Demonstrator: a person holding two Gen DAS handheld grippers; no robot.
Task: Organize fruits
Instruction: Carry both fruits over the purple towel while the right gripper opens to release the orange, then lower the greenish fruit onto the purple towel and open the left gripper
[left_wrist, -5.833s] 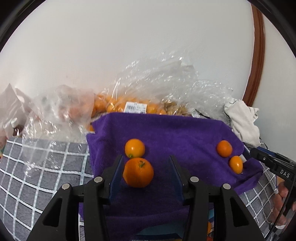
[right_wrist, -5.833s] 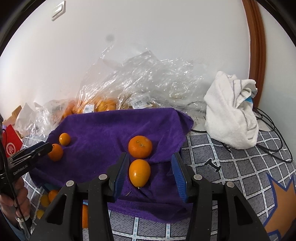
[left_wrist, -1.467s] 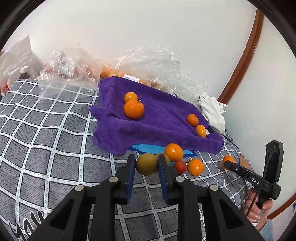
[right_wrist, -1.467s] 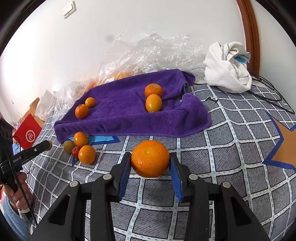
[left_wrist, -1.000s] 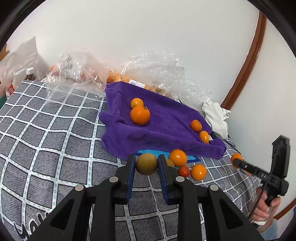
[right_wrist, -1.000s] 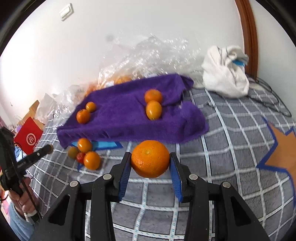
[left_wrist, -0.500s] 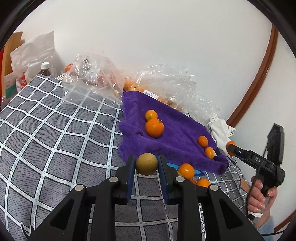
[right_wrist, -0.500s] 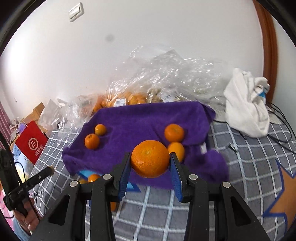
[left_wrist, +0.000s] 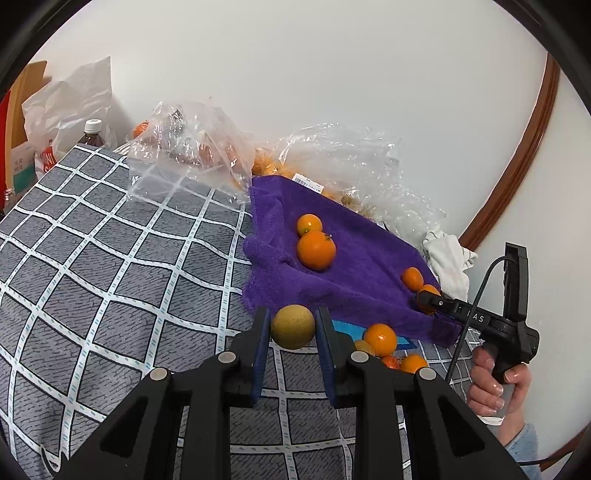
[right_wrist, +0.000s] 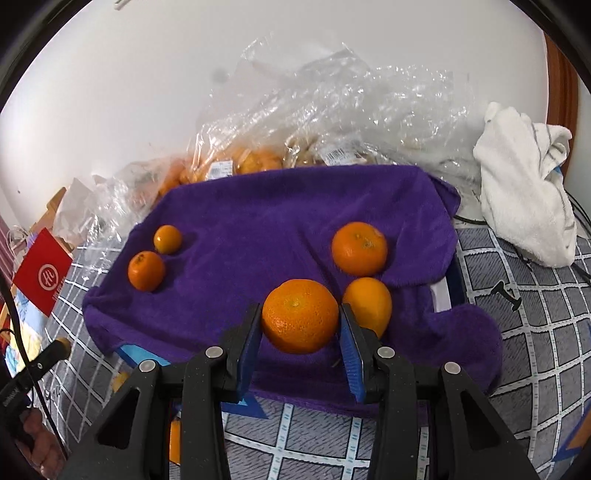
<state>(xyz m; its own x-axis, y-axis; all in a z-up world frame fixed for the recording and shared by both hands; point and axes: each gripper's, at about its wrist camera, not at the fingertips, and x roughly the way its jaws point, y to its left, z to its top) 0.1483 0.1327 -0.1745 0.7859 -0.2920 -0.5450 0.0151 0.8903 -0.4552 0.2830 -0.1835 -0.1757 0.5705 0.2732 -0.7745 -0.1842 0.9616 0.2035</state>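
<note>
Two grippers each carry fruit: the right gripper (right_wrist: 300, 325) pinches a large orange (right_wrist: 300, 315) above the purple towel's (right_wrist: 258, 206) near edge, the left gripper (left_wrist: 293, 332) pinches a yellowish-brown fruit (left_wrist: 293, 326) before the towel's left corner. Four oranges lie on the towel. Next, probably lowering and releasing the large orange beside the right pair.

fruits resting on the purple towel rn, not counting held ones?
4: two small oranges at the purple towel's left edge, a mandarin and a yellower citrus at right. Folds may hide more.

Four fruits (right_wrist: 359, 248) lie on the towel (right_wrist: 258, 206).
</note>
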